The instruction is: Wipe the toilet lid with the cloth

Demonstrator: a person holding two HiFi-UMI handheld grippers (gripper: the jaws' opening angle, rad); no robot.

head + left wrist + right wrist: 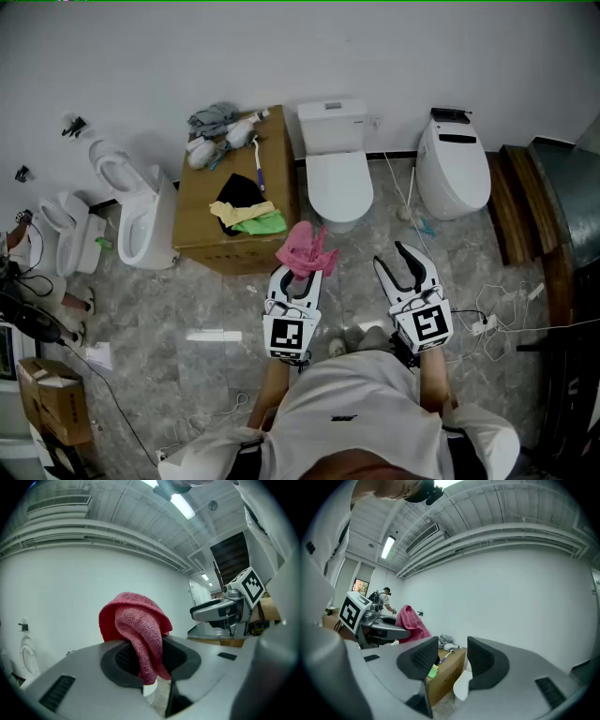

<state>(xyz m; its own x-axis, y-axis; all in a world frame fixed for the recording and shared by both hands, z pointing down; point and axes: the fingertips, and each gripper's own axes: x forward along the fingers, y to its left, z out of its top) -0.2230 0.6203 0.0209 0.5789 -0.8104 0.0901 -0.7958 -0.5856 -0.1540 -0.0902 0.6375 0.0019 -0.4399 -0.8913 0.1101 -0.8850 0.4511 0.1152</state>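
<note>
With the pink cloth [305,248] clamped in the left gripper [298,274] (right gripper [405,267] empty, jaws apart), lower it flat onto the closed toilet lid [338,183] just ahead and sweep from rear edge to front.

Short of the toilet [336,178], our left hand-held gripper [298,276] clamps the cloth [305,248]; our right hand-held gripper [389,255] stands open, empty.
</note>
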